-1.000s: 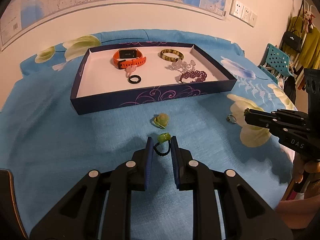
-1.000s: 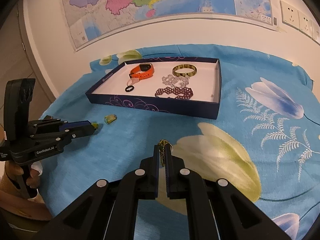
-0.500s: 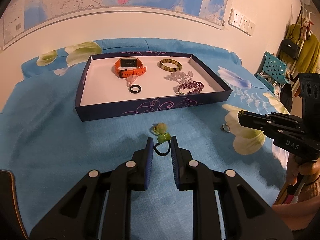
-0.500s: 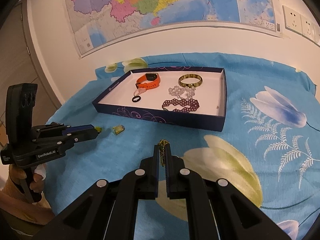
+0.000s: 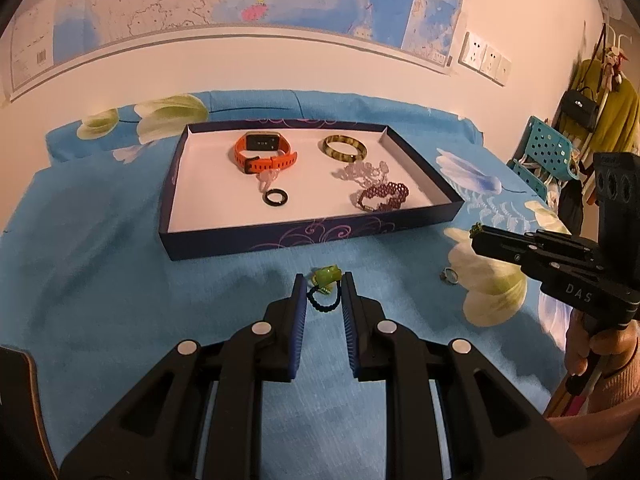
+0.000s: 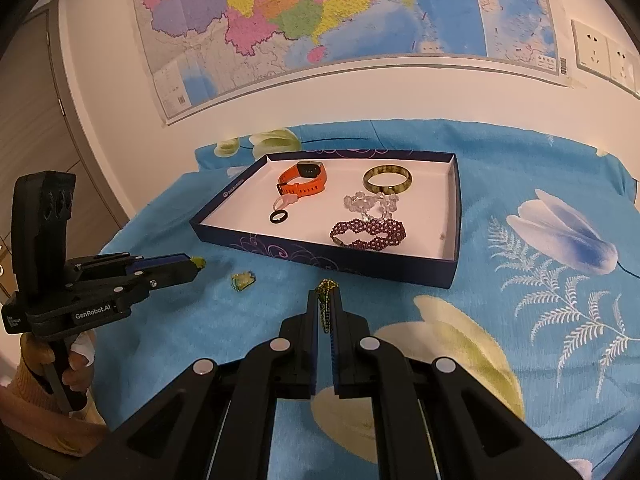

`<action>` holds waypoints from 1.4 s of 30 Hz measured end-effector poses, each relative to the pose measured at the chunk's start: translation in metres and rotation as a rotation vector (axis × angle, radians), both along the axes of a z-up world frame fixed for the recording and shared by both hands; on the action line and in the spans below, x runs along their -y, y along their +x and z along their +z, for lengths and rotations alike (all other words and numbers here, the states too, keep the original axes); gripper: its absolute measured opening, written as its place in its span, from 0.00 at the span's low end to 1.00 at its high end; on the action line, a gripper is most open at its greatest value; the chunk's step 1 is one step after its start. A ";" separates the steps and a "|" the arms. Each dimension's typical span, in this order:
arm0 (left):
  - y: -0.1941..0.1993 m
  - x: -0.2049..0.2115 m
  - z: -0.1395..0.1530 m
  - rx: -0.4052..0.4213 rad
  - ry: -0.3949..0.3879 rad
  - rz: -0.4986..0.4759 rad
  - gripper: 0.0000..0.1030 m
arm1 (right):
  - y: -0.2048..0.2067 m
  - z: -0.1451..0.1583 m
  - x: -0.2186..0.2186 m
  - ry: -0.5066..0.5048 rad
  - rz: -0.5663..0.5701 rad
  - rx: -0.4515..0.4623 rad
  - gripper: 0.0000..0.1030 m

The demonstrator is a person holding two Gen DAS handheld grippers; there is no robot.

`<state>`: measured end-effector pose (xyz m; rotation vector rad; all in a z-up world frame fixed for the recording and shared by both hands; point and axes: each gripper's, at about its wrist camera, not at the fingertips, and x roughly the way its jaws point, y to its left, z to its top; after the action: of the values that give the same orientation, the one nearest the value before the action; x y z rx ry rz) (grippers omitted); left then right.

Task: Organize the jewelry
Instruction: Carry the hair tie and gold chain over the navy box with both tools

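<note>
My left gripper (image 5: 323, 286) is shut on a green bead on a black cord (image 5: 326, 276), held above the blue cloth in front of the navy tray (image 5: 304, 236). My right gripper (image 6: 325, 300) is shut on a thin gold-green chain (image 6: 325, 308) that hangs between its fingers. The tray holds an orange watch (image 5: 264, 153), an amber bangle (image 5: 345, 148), a black ring (image 5: 276, 197), clear beads (image 5: 362, 171) and a purple beaded bracelet (image 5: 382, 196). A green pendant (image 6: 243, 280) lies on the cloth, hidden behind the bead in the left wrist view. A small ring (image 5: 449, 275) lies right.
The table is covered by a blue flowered cloth (image 6: 520, 280). A wall with a map (image 6: 320, 20) and sockets (image 5: 484, 58) stands behind. A teal chair (image 5: 540, 156) and hanging clothes are at the far right.
Both grippers have risen and drawn back from the cloth with their pieces held. The tray and the loose green pendant look farther and lower in both views.
</note>
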<state>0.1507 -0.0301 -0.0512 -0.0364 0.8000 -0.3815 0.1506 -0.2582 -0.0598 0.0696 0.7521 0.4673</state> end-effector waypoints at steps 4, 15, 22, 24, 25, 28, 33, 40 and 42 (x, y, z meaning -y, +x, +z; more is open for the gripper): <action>0.002 -0.002 0.003 0.006 -0.007 0.006 0.17 | 0.004 0.002 0.000 0.003 0.004 0.005 0.04; 0.012 -0.001 0.011 0.029 -0.008 0.007 0.17 | 0.018 0.010 -0.004 0.010 0.013 0.022 0.04; 0.019 0.000 0.015 0.039 -0.011 0.011 0.17 | 0.028 0.014 -0.006 0.014 0.018 0.036 0.04; 0.020 0.001 0.017 0.045 -0.007 0.011 0.17 | 0.031 0.015 -0.006 0.011 0.018 0.040 0.04; 0.021 0.001 0.017 0.047 -0.007 0.011 0.17 | 0.032 0.015 -0.006 0.012 0.019 0.041 0.04; 0.024 0.000 0.019 0.054 -0.006 0.014 0.17 | 0.036 0.016 -0.008 0.012 0.019 0.045 0.04; 0.032 0.001 0.023 0.064 -0.004 0.016 0.17 | 0.043 0.018 -0.010 0.010 0.020 0.049 0.04; 0.042 0.001 0.021 0.054 -0.009 0.022 0.17 | 0.052 0.019 -0.011 0.003 0.019 0.050 0.04; 0.045 0.001 0.020 0.050 -0.008 0.025 0.17 | 0.054 0.019 -0.011 0.005 0.019 0.048 0.04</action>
<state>0.1959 -0.0310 -0.0312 -0.0442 0.7480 -0.3610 0.2045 -0.2471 -0.0406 0.0553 0.7051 0.4877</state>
